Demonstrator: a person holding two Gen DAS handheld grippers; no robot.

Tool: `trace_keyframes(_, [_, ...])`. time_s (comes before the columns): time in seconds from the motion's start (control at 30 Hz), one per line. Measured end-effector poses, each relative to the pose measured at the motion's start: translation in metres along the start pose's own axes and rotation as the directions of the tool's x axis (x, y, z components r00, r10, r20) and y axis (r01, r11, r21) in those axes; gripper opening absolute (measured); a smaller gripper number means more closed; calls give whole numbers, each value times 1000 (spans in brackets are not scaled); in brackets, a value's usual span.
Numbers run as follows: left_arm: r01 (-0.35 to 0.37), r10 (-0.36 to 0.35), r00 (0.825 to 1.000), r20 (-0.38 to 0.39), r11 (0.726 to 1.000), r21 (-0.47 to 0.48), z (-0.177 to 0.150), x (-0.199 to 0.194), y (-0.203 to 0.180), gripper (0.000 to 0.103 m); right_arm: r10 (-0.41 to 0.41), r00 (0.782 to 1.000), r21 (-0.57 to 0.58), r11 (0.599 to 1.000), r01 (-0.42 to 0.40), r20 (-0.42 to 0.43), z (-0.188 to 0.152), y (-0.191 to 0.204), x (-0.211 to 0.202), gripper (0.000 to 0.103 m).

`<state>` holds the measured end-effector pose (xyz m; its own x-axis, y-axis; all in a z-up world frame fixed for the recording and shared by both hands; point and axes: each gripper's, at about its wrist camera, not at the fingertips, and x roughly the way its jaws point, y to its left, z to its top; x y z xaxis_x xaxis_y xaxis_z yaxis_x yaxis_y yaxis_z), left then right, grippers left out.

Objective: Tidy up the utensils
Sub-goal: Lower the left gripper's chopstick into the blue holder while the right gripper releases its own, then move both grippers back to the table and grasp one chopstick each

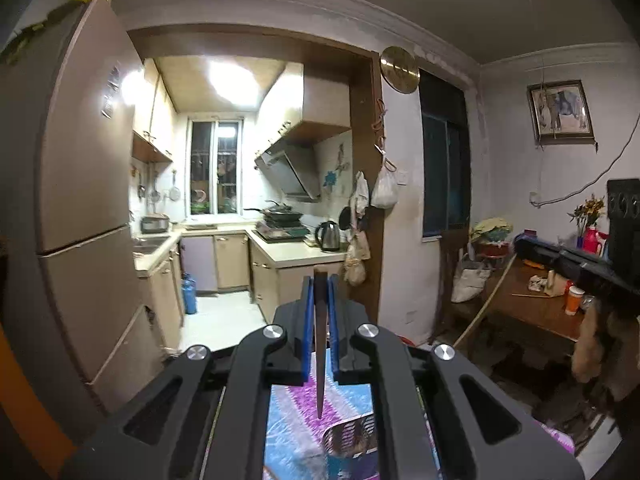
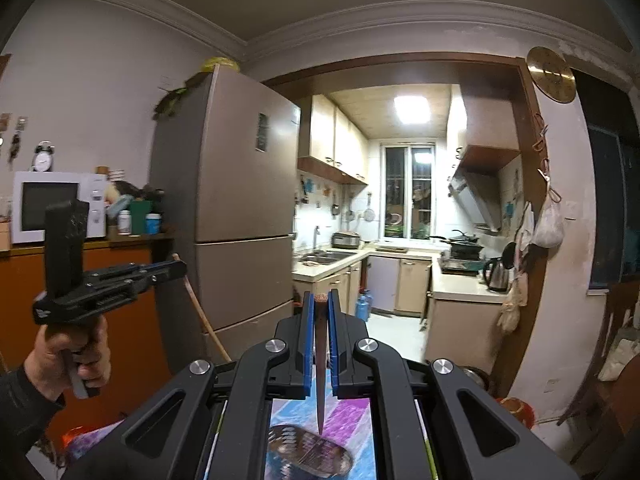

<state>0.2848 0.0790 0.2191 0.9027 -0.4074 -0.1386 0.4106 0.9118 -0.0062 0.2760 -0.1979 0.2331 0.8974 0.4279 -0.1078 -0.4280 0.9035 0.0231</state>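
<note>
My left gripper (image 1: pixel 320 280) is shut on a dark chopstick (image 1: pixel 320 344), held upright with its point hanging down. Below it stands a perforated metal utensil holder (image 1: pixel 352 434) on a purple and blue patterned cloth (image 1: pixel 296 412). My right gripper (image 2: pixel 320 296) is shut on a second dark chopstick (image 2: pixel 321 376), its point just above the metal utensil holder (image 2: pixel 308 452). The left gripper also shows from the side in the right wrist view (image 2: pixel 176 270), held by a hand. The right gripper shows at the right edge of the left wrist view (image 1: pixel 520 245).
A tall fridge (image 2: pixel 240 216) stands left of the kitchen doorway. A microwave (image 2: pixel 56 204) sits on an orange cabinet (image 2: pixel 120 320). A wooden table (image 1: pixel 536 304) with a cup and clutter is at right. A kettle (image 1: pixel 329 236) sits on the counter.
</note>
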Motion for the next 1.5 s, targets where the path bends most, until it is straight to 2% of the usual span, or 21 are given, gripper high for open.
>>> trace_keyframes(0.1, [46, -46, 997, -66, 999, -12, -2, 31, -3, 5, -10, 998, 16, 1000, 11, -63, -10, -12, 31, 8])
trace_keyframes(0.2, [76, -73, 987, -143, 997, 11, -19, 65, -13, 5, -9, 993, 29, 1000, 12, -114, -30, -17, 53, 8])
trace_keyframes(0.5, [97, -90, 951, -296, 995, 10, -82, 122, -15, 5, 7, 977, 49, 999, 3, -211, -72, -20, 91, 8])
trace_keyframes(0.8, [92, -91, 933, -347, 996, -14, -111, 138, -10, 5, 10, 967, 63, 998, 6, -255, -94, -26, 103, 8])
trace_keyframes(1.0, [90, -91, 934, -347, 996, -18, -109, 140, -11, 6, 7, 969, 70, 998, 11, -246, -94, -27, 98, 8])
trace_keyframes(1.1, [74, -78, 942, -327, 997, -25, -105, 131, -9, 6, -7, 976, 71, 997, 23, -220, -89, -27, 87, 9])
trace_keyframes(1.17, [62, -67, 950, -304, 998, -27, -101, 117, -8, 6, -21, 981, 66, 997, 34, -194, -86, -26, 74, 13])
trace_keyframes(1.23, [44, -45, 963, -266, 999, -11, -99, 93, -10, 17, -33, 989, 50, 998, 41, -147, -81, -21, 51, 18])
trace_keyframes(1.3, [18, -15, 977, -211, 1000, 15, -104, 56, -14, 43, -37, 994, 41, 998, 41, -102, -80, -16, 24, 20])
trace_keyframes(1.37, [-6, 14, 985, -174, 999, 44, -117, 20, -20, 52, -40, 997, 35, 998, 42, -62, -84, -10, -5, 26])
trace_keyframes(1.5, [-33, 42, 985, -167, 998, 54, -164, -43, -34, 57, -39, 999, 49, 998, 39, -17, -118, 9, -68, 29])
